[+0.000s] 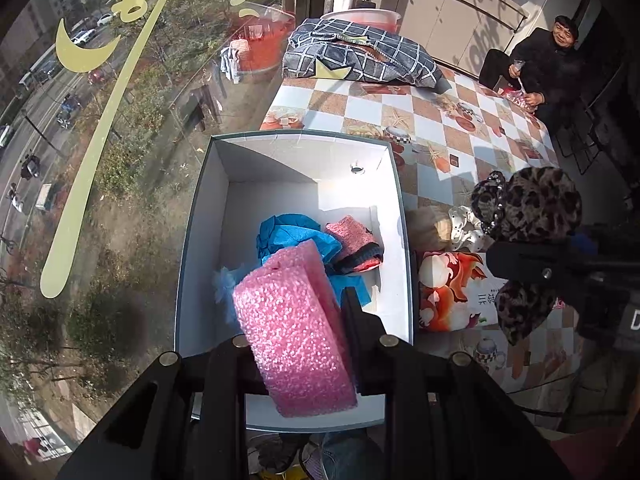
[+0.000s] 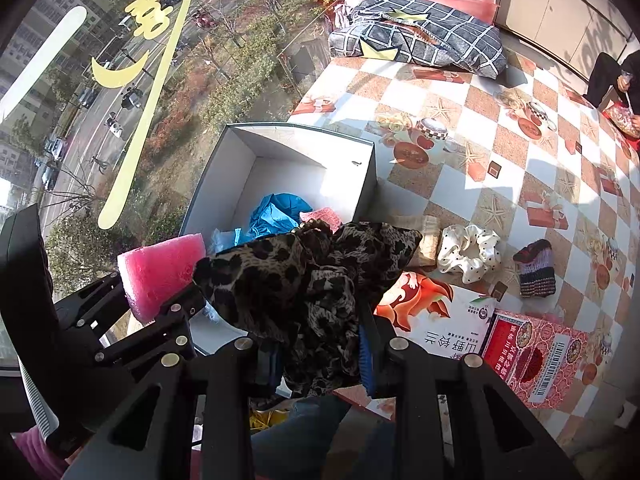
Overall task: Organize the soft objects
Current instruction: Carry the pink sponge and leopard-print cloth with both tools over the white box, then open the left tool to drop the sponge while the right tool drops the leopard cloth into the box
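The left gripper (image 1: 296, 312) clamped a pink foam block (image 1: 294, 332) above the white open cardboard box (image 1: 200, 216). Beside it, the right gripper (image 2: 320, 320) pinched a leopard-print fabric bundle (image 2: 304, 276), which hid its fingertips.

The pink block (image 1: 294, 332) looks like foam, its surface coarse and bubbly with a faint sparkle. The box (image 1: 200, 216) is matt white card inside, smooth. The blue piece (image 1: 288, 236) reads as crinkled, slightly shiny fabric, perhaps thin plastic. The leopard-print cloth (image 2: 304, 280) is thin, limp and matt. The white dotted scrunchie (image 2: 468, 252) has a satin sheen. The tablecloth (image 2: 500, 152) is glossy, smooth vinyl.
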Demonstrator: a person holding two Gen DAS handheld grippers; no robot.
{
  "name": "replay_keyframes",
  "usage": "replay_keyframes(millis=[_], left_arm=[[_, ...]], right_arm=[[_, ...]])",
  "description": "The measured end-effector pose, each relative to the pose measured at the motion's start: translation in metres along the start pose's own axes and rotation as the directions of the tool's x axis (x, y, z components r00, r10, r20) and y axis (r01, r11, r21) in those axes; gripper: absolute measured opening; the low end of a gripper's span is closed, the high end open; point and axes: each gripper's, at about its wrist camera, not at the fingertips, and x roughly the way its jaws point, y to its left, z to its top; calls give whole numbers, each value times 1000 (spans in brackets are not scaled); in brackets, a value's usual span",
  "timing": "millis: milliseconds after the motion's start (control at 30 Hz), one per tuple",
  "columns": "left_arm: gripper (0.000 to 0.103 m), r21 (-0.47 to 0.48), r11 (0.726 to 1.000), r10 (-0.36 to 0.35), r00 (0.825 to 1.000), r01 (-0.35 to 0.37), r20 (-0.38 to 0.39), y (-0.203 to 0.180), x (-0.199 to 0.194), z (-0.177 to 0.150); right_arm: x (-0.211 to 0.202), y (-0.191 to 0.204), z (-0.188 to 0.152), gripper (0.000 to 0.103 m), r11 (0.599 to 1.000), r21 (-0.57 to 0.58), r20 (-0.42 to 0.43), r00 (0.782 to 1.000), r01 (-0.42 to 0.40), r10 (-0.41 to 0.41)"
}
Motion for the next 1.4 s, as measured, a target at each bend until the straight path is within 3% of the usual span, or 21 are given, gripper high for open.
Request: replay_keyframes(millis=[567,1233,1300,1333,1367,1400], left_arm=[[29,-34,999,21,999,-23,-36,13,14,-1],[29,-38,999,24,999,-25,-41,22,25,8],[39,-24,1000,16,1000,-17,-10,20,21,7],[58,-16,1000,23,1000,-23,2,18,19,7],[80,-11,1000,29,999,-29,15,16,17,6],[85,-9,1000,25,999,-25,26,15,15,5]], right_arm=[[15,20,21,30,999,-34,-21,999,-40,39],[37,35,58,30,996,-85,-58,998,-19,14],[39,34,62,30,996,-86,-57,998,-25,20],[39,35,64,36,996,-88,-58,998,-29,24],[39,34,66,53,996,-88,-60,998,-32,27],[39,33,67,63,996,-84,-57,998,-36,31]])
